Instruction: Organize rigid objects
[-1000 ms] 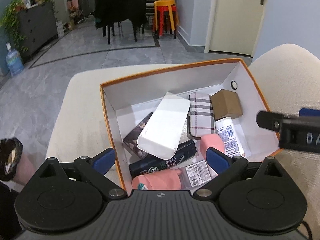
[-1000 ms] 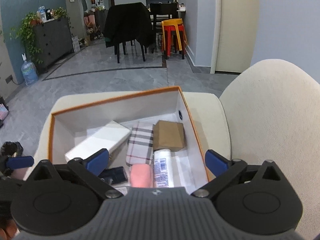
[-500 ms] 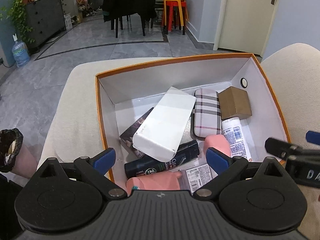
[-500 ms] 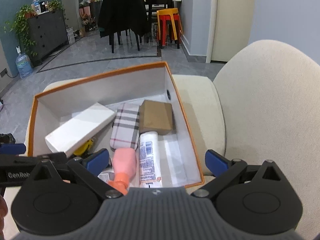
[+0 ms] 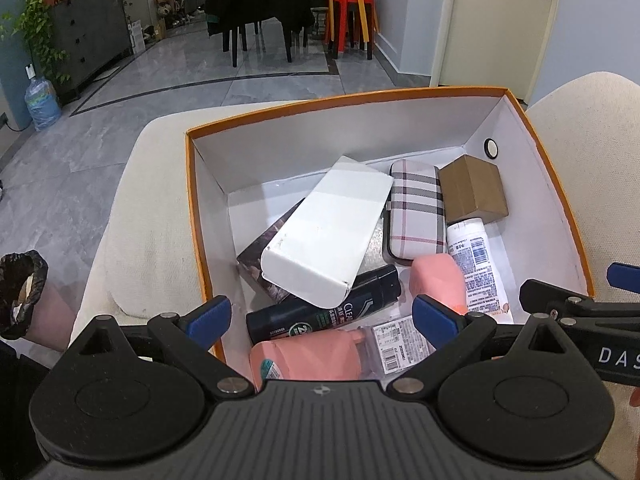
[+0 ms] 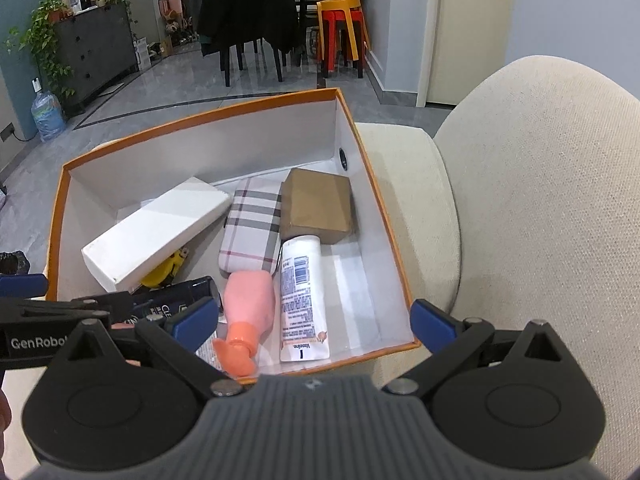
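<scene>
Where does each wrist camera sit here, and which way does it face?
Left wrist: above the orange box's near-left corner, facing down and forward; open left gripper in front, right gripper at right edge.
Right wrist: above the near-right corner; open right gripper, left gripper at left edge.
Shared: white carton, plaid case.

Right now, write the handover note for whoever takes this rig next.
Left gripper: open, empty, hovering over the near end of the orange box.
Right gripper: open, empty, at the box's near right corner.
All items seen are in the box, loosely piled: the white carton lies tilted on a dark flat pack and the black bottle; the plaid case, brown box and white tube lie along the right side; the pink bottle is at the near end. A yellow item sits under the carton.
Done: nothing visibly sorted.
Left: likely lift the carton first, then lay the items out neatly.
</scene>
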Tool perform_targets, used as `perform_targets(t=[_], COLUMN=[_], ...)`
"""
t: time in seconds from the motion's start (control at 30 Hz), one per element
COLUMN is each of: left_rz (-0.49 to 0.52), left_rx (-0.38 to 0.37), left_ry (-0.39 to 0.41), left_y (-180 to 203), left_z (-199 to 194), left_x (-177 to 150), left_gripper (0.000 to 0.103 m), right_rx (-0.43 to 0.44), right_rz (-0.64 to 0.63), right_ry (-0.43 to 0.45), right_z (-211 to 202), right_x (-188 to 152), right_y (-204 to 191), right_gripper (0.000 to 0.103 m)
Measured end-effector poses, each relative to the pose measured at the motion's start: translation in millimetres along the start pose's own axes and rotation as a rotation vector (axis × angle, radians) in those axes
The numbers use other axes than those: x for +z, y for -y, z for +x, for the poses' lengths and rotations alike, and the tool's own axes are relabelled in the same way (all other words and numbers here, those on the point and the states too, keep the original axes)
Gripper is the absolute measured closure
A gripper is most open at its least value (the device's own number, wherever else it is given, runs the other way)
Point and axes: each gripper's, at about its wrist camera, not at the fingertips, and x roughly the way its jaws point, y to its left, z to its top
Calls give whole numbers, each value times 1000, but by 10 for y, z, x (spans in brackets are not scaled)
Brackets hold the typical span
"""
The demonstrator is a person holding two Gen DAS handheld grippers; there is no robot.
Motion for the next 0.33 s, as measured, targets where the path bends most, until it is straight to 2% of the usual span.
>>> perform_targets(t=[0.33], left_rz=[15], left_rx=[5], left_ry=[12], left_y=[21], left_z=[-35], left_x=[14], left_gripper=[0], right_rx=[-7], right_rz=[-6], right_ry=[4], right_z=[1], right_x=[16], right_y=[11], right_gripper=[3])
